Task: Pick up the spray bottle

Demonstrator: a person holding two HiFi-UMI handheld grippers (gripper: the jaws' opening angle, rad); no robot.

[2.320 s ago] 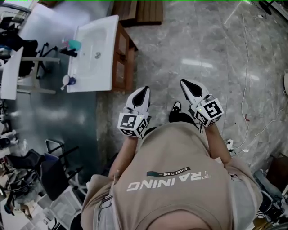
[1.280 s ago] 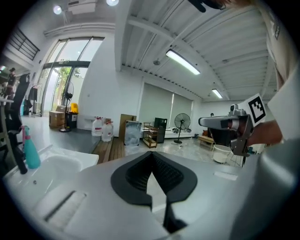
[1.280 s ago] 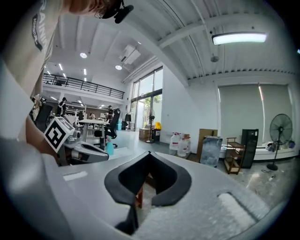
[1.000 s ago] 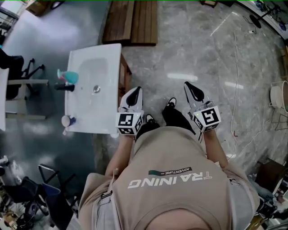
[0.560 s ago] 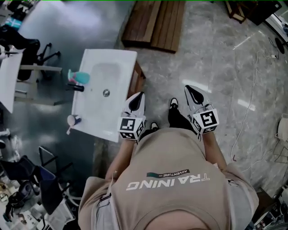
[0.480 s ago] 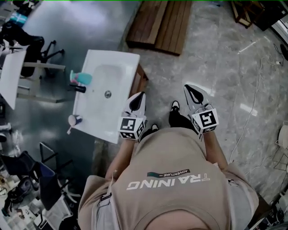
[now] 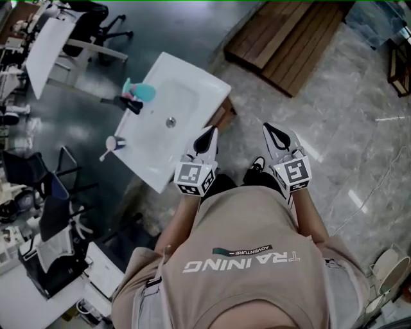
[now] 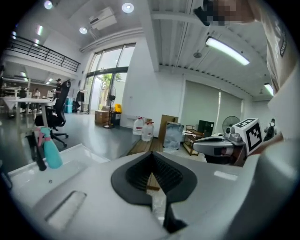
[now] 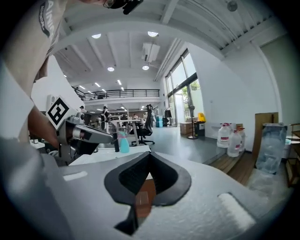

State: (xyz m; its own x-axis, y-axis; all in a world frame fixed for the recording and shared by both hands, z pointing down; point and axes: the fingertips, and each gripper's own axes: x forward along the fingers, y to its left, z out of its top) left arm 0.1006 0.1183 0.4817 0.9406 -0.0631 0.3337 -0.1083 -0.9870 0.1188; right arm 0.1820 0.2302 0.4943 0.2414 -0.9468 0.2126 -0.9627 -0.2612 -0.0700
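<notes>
The sink (image 7: 154, 160) has swung up toward your 11 o'clock.
Teal, pink-topped spray bottle (image 7: 142, 92) stands on its rim; a cup (image 7: 112, 142) holds something slim; your left gripper (image 7: 207, 136) and right gripper (image 7: 273, 133) are pressed together.

**Basin Front-Left, Planks Beyond**

Found the spray bottle (image 7: 144, 92) on the washbasin's (image 7: 196, 83) far ledge, just beside the faucet (image 7: 126, 103) and across from the drain (image 7: 171, 121). Spotted a cup (image 7: 112, 142) farther along that same ledge, near its corner. Kept the left gripper (image 7: 209, 133) just off the basin's near side, the right gripper (image 7: 272, 130) beside it over the floor (image 7: 347, 128). Noted a wooden platform (image 7: 289, 38) right of the basin, and a desk (image 7: 48, 45) with an office chair (image 7: 103, 13) left of it.
</notes>
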